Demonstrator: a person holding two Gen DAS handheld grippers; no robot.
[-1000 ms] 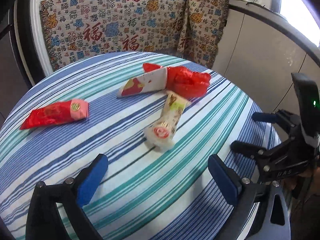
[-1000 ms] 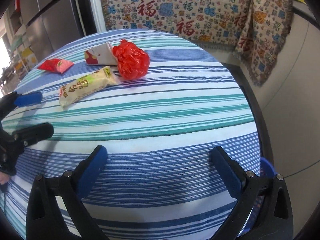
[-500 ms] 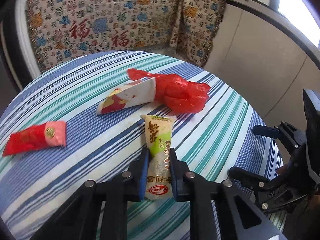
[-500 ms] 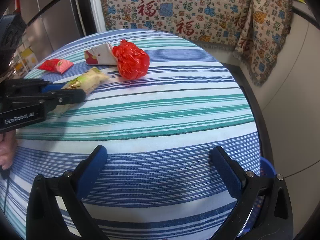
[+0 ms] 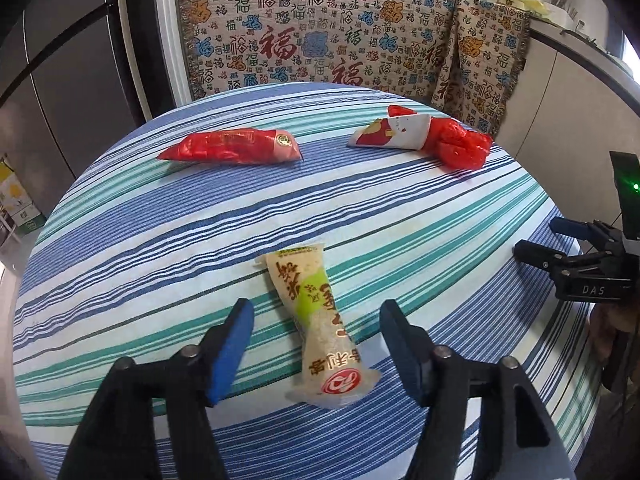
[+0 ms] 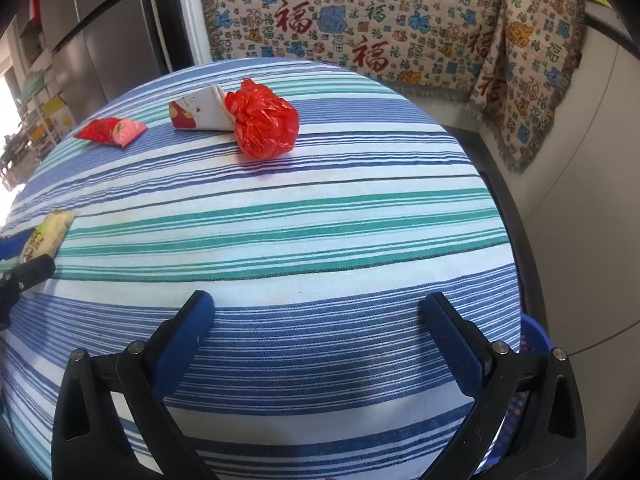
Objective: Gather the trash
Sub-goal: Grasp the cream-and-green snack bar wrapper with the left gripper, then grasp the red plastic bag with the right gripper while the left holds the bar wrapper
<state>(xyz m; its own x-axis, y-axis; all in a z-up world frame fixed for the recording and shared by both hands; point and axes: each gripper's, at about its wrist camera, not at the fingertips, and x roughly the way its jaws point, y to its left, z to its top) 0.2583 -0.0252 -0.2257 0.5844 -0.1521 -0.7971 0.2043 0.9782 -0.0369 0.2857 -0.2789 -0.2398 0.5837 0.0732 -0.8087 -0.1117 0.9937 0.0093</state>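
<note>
Fingers (image 5: 236, 344) of the left gripper (image 5: 316, 344), just opening, flank the snack wrapper (image 5: 320, 328), seemingly untouched.

Blue, teal and white striped tablecloth (image 5: 400, 208); red wrapper (image 5: 230, 148); cream-and-green packet (image 5: 320, 320); crumpled red bag (image 6: 264, 122).

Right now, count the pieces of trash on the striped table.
4: a beige wrapper between the left hand-held gripper fingers, a red wrapper far left, a white-red carton touching a crumpled red bag far right.

"DAS" on right gripper (image 5: 536, 244); "福" on cloth (image 5: 360, 32)
</note>
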